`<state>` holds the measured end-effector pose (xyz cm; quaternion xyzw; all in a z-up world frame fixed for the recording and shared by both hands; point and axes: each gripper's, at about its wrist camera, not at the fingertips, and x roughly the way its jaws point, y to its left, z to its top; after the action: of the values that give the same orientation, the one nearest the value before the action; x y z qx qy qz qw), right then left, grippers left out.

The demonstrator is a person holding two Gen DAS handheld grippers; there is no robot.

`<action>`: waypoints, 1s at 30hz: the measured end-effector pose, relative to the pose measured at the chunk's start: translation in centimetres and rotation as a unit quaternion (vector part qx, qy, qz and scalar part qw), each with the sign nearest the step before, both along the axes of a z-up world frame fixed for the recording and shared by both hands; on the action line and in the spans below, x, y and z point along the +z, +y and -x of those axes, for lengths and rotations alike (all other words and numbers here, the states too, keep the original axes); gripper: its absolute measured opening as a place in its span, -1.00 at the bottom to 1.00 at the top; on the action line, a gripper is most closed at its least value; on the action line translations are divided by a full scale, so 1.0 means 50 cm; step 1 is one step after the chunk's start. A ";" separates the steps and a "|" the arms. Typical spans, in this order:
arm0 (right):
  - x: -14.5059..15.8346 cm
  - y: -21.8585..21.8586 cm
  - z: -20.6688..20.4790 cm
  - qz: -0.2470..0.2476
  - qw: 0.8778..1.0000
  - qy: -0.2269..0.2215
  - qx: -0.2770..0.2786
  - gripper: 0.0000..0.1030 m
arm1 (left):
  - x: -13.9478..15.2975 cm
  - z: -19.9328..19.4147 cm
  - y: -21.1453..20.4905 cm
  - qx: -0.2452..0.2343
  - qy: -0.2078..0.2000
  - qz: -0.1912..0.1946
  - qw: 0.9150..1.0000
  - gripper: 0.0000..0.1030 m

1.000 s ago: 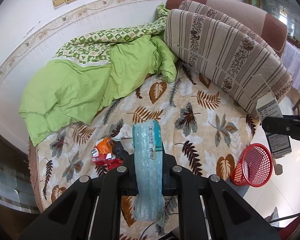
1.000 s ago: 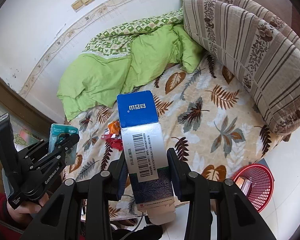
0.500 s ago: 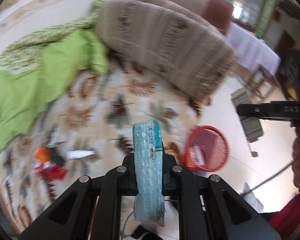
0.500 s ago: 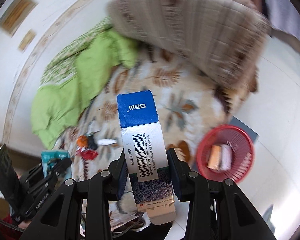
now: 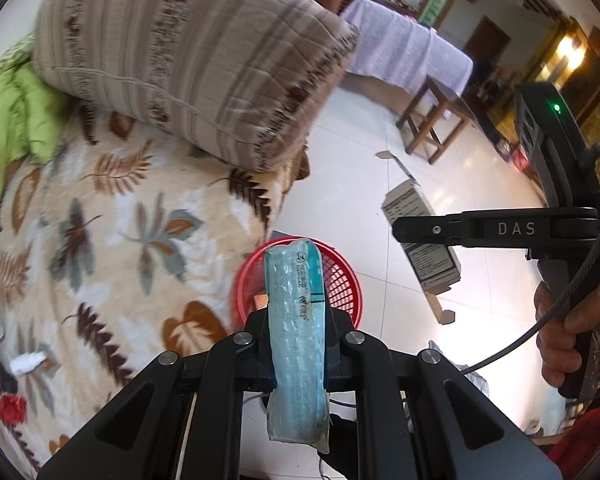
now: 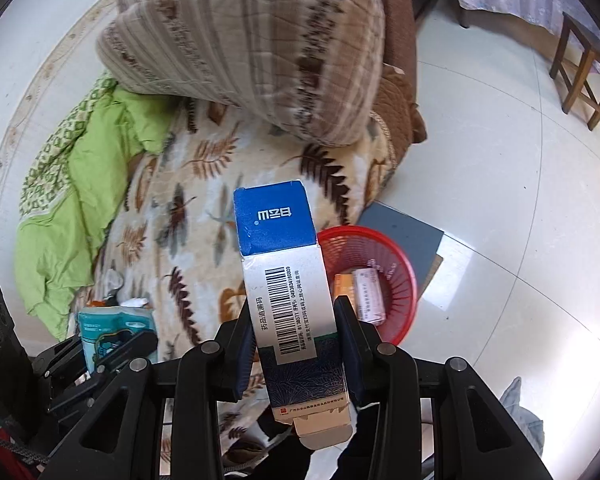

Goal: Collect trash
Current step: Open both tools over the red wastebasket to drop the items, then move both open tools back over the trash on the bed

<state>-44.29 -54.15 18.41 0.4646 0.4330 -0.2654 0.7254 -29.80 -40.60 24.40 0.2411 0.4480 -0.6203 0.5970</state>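
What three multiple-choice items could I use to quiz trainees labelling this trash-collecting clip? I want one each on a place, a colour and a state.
1. Where does the basket stand?
A. on the bed
B. on the floor beside the bed
C. on the stool

2. What colour is the upper end of the carton in the right gripper?
A. blue
B. yellow
C. pink

3. What is the left gripper doing?
A. open and bare
B. clamped on a teal plastic packet
C. holding a pillow

Answers:
1 B: white floor tiles surround it at the bed's edge.
2 A: blue flap above the barcode.
3 B: the packet sits upright between the closed jaws.
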 end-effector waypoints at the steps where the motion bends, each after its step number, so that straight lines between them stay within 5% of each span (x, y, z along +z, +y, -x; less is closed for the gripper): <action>1: -0.011 -0.010 0.005 -0.003 1.000 0.000 0.000 -0.22 | -0.007 0.010 -0.014 -0.004 -0.002 -0.001 1.000 -0.75; 4: -0.026 -0.028 0.007 -0.004 1.000 0.002 -0.001 -0.22 | -0.018 0.031 -0.047 -0.009 -0.002 -0.001 1.000 -0.75; 6: -0.033 -0.038 0.008 -0.007 1.000 -0.002 -0.004 0.06 | -0.017 0.037 -0.059 -0.010 -0.003 0.001 1.000 -0.68; 9: -0.028 -0.053 0.012 0.002 1.000 -0.006 -0.009 0.25 | -0.012 0.039 -0.069 0.001 -0.005 0.004 1.000 -0.16; 22: 0.033 0.016 0.021 0.012 1.000 -0.010 0.026 0.25 | 0.043 -0.002 0.059 0.052 -0.002 0.010 0.999 -0.14; 30: 0.050 0.105 -0.073 0.030 0.996 0.006 0.082 0.25 | 0.068 -0.063 0.181 0.097 -0.029 0.001 0.995 0.01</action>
<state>-40.62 -48.88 20.90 0.4044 0.4658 -0.2206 0.7556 -26.64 -31.56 27.82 0.2141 0.4511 -0.5527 0.6672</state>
